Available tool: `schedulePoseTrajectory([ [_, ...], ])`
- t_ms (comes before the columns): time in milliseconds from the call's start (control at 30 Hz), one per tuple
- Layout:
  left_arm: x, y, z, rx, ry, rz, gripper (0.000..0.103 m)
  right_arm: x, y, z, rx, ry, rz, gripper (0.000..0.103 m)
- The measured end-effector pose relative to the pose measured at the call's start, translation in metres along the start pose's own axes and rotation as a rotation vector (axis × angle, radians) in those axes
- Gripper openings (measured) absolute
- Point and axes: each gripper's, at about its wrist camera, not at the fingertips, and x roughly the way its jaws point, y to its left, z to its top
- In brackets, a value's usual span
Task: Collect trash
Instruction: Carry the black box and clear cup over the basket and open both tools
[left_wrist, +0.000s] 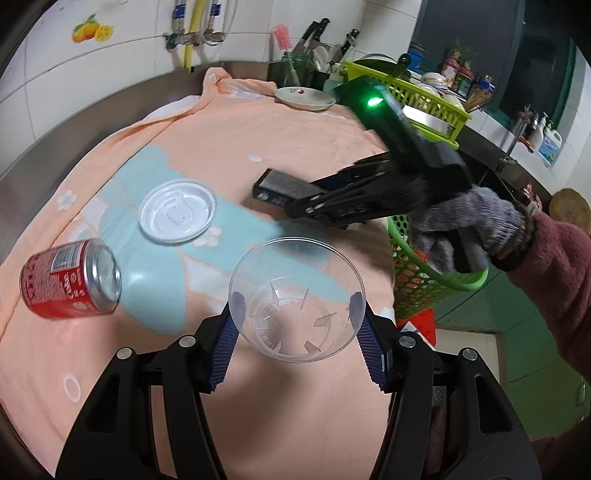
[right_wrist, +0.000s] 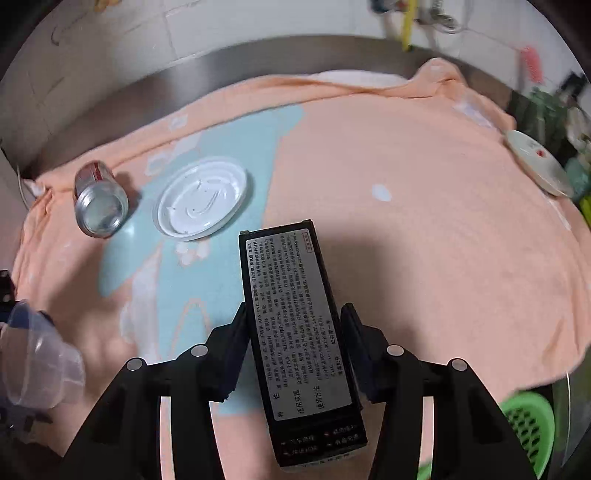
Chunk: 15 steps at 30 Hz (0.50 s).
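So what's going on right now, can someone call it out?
Left gripper shut on clear plastic cup. Right gripper shut on black box. Red can and white lid lie on the towel. Green basket unobstructed.

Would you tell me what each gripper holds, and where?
Left gripper clamps the clear cup across its sides; right gripper grips the black box by its long edges.

A home kitchen, lived in and working.

White wall tiles (left_wrist: 92, 74) carry a fruit sticker (left_wrist: 90, 31) at ten o'clock, with water valves and a yellow hose (left_wrist: 190, 37) at eleven; knives (left_wrist: 314, 37) and a pink bottle brush (left_wrist: 282, 38) stand at twelve beside a lime dish rack (left_wrist: 417, 92) of bowls, and jars and soap bottles (left_wrist: 546, 138) line the sill at two o'clock (the steel counter (left_wrist: 33, 162) wears a peach towel (left_wrist: 258, 147)).
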Motion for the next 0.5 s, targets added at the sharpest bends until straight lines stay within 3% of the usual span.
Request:
schedulePoseTrajectory([
  [167, 0.004, -0.021, 0.011, 0.047, -0.010, -0.041, 0.059, -0.051, -0.039, -0.039, 0.104, -0.043, -0.060, 0.048],
  [400, 0.021, -0.061, 0.033, 0.114, -0.015, -0.117, 0.059, -0.098, -0.127, -0.127, 0.330, 0.003, -0.241, 0.048],
  [500, 0.036, -0.076, 0.043, 0.116, 0.003, -0.154, 0.059, -0.103, -0.154, -0.160, 0.414, 0.026, -0.275, 0.048],
])
